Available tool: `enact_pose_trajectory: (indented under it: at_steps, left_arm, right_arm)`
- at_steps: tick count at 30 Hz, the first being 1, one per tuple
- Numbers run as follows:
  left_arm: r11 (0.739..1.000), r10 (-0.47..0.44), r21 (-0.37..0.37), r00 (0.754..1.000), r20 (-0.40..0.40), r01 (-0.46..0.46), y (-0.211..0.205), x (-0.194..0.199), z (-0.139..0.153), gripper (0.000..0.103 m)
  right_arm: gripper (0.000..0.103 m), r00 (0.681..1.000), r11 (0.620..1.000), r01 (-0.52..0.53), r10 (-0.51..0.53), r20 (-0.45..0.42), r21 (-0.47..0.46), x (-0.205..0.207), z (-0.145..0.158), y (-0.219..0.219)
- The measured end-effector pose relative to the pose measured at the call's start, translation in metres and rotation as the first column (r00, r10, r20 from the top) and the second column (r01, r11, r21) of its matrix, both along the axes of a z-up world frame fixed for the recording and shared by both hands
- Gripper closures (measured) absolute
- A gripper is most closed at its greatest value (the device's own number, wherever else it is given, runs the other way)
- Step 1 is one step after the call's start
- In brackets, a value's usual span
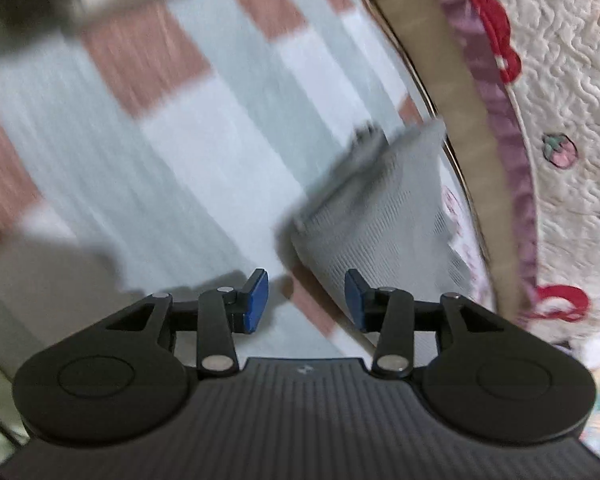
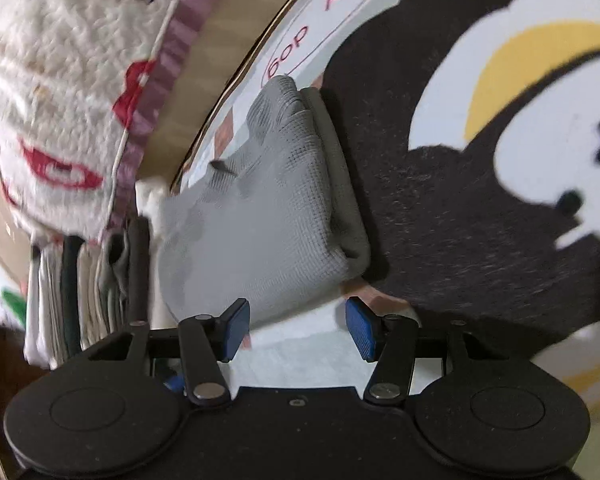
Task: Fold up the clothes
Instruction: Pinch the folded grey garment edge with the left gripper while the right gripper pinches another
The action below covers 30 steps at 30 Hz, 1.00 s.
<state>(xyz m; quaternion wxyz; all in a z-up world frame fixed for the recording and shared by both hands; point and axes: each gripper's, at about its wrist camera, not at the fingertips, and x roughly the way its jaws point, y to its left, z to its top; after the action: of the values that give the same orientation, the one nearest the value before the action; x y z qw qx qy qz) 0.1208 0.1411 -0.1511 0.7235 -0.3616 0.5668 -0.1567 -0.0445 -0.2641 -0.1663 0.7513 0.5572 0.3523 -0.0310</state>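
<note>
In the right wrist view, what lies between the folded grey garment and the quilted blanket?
In the right wrist view, between the folded grey garment and the quilted blanket lie a bare strip of checked mat and a tan wooden band.

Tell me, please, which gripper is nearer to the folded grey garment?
Right. The right gripper is open just short of the folded grey garment; the left gripper, open, has it ahead, off to one side.
</note>
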Motion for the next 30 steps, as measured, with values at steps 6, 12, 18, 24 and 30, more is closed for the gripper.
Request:
enact_pose_trajectory:
  at_steps: [6, 12, 18, 24, 30]
  left_arm:
    - [0.984, 0.159, -0.069, 0.984, -0.075, -0.164, -0.033, -0.005, -0.02, 0.057]
    - [0.952, 0.306, -0.009, 0.951, 0.045, -0.306, -0.06, -0.014, -0.02, 0.057]
    - [0.936, 0.339, 0.036, 0.926, 0.169, -0.349, -0.076, -0.027, -0.018, 0.056]
    - [0.935, 0.348, 0.01, 0.921, 0.176, -0.355, -0.065, -0.026, -0.016, 0.054]
    - [0.967, 0.154, 0.144, 0.932, 0.329, -0.211, -0.083, -0.01, 0.0, 0.059]
  right_arm:
    - [0.039, 0.952, 0.949, 0.305, -0.305, -0.008, 0.085, -0.006, -0.017, 0.014]
    - [0.039, 0.951, 0.951, 0.304, -0.3, 0.069, -0.051, 0.019, -0.008, 0.031]
    - [0.082, 0.97, 0.914, 0.2, -0.135, 0.201, -0.352, 0.033, 0.034, 0.033]
    - [0.083, 0.971, 0.862, 0.185, -0.087, 0.222, -0.471, 0.046, 0.051, 0.026]
    - [0.083, 0.967, 0.846, 0.232, -0.144, 0.212, -0.48, 0.037, 0.04, -0.002]
